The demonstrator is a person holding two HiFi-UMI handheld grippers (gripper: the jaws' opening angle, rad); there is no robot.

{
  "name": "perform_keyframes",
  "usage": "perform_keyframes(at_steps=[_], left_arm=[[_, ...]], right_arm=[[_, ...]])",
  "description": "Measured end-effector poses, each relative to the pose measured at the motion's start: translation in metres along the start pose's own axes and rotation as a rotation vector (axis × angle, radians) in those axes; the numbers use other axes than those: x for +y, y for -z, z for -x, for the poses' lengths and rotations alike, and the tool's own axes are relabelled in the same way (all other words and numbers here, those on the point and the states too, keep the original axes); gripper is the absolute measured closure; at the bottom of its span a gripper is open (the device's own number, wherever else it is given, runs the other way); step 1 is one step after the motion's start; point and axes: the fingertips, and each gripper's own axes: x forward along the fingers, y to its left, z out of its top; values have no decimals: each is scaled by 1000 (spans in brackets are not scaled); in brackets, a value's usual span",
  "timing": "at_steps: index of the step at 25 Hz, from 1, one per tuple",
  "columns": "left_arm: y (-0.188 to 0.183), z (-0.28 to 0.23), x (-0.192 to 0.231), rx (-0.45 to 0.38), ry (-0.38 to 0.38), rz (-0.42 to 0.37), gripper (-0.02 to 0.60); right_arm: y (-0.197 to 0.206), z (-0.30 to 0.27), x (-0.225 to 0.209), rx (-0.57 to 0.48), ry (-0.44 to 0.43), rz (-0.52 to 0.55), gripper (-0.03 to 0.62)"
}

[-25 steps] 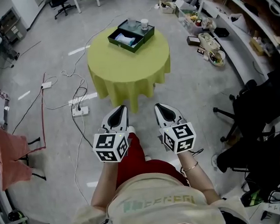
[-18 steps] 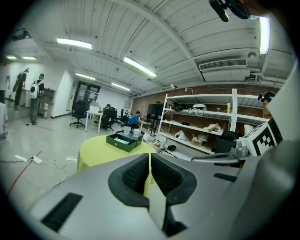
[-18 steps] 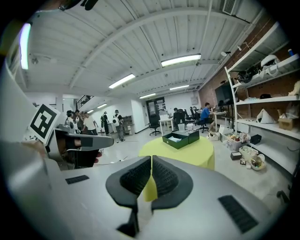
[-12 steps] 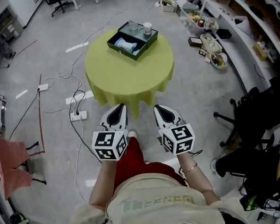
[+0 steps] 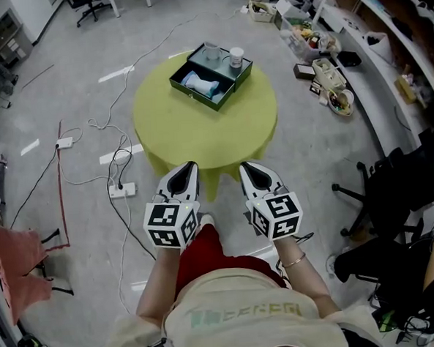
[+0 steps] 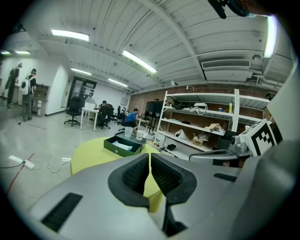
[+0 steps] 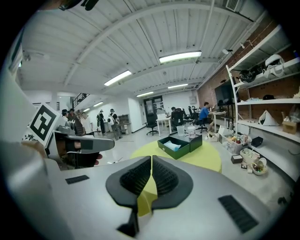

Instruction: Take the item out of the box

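Observation:
A dark green open box [image 5: 209, 67] sits at the far side of a round table with a yellow-green cloth [image 5: 199, 126]. A pale blue-white item [image 5: 200, 82] lies in its near compartment, and two clear cups [image 5: 235, 57] stand in its far part. The box also shows in the left gripper view [image 6: 123, 145] and the right gripper view [image 7: 179, 145]. My left gripper [image 5: 181, 180] and right gripper [image 5: 255, 175] are held side by side before the table's near edge, well short of the box. Both are shut with nothing between the jaws.
Cables and a power strip [image 5: 123, 189] lie on the floor left of the table. A black office chair [image 5: 394, 195] stands at the right, and shelves with clutter [image 5: 328, 74] run along the right wall. People stand far off in the room.
The table and box have come nearer and lower in the head view as I step toward them. Both grippers keep the same pose, shut.

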Motion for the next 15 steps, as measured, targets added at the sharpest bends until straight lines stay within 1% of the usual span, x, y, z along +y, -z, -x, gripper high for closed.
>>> perform_keyframes(at_steps=[8, 15], left_arm=[[-19, -38, 43, 9, 18, 2, 551], [-29, -62, 72, 16, 43, -2, 551]], right_arm=[[-26, -58, -4, -5, 6, 5, 556], [-38, -98, -7, -1, 31, 11, 556]])
